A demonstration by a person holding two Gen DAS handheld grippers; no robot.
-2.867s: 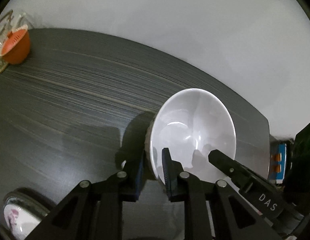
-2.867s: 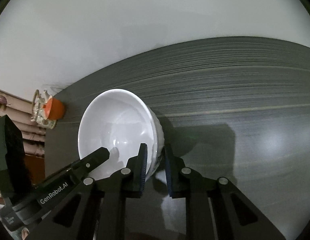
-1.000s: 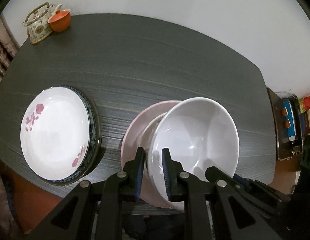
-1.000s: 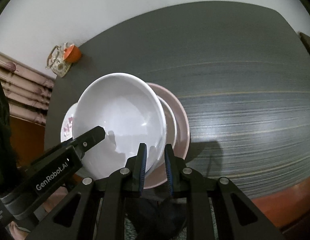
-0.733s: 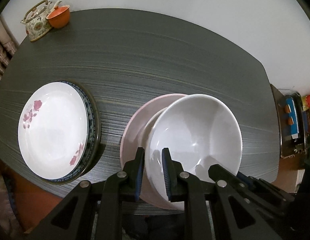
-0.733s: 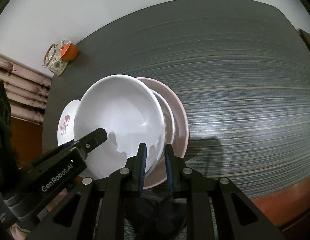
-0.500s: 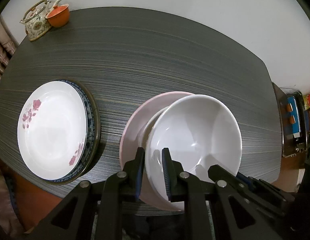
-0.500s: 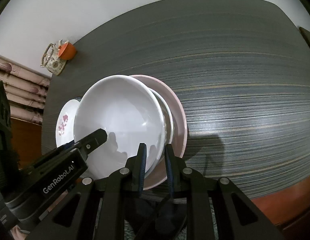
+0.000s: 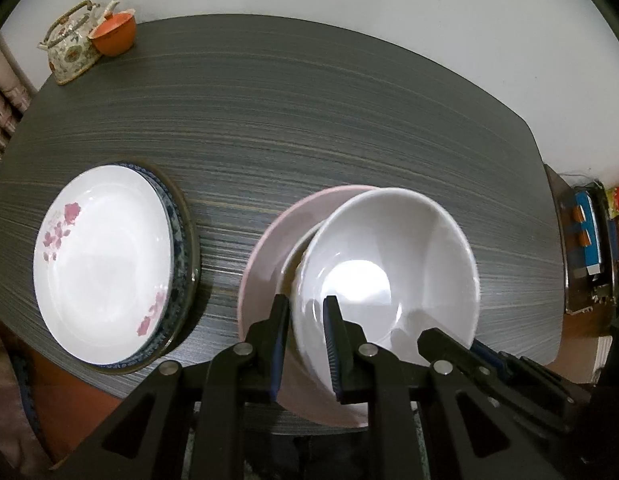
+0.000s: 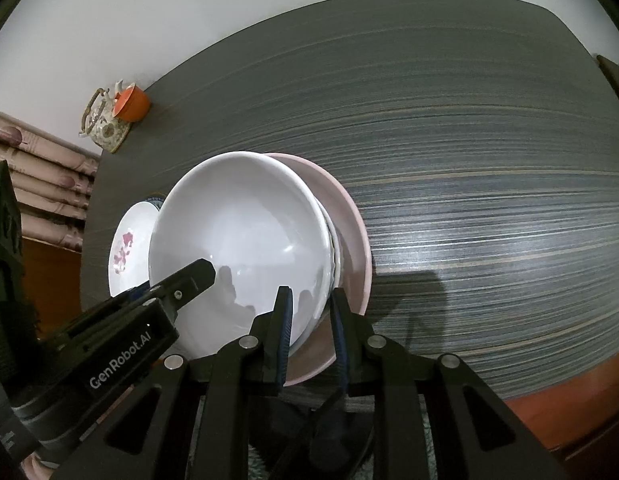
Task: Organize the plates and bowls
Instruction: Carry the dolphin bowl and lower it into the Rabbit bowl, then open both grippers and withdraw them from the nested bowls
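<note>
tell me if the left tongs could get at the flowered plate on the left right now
Probably not right now: the left tongs are shut on the rim of the white bowl, which the right tongs also grip. The flowered plate itself lies uncovered, so the way looks free once the bowl is released.

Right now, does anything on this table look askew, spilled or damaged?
Nothing is spilled or broken. The white bowl, pinched at its rim by both the left hand-held gripper and the right hand-held gripper, sits tilted and off-centre over the smaller bowl on the pink plate.
</note>
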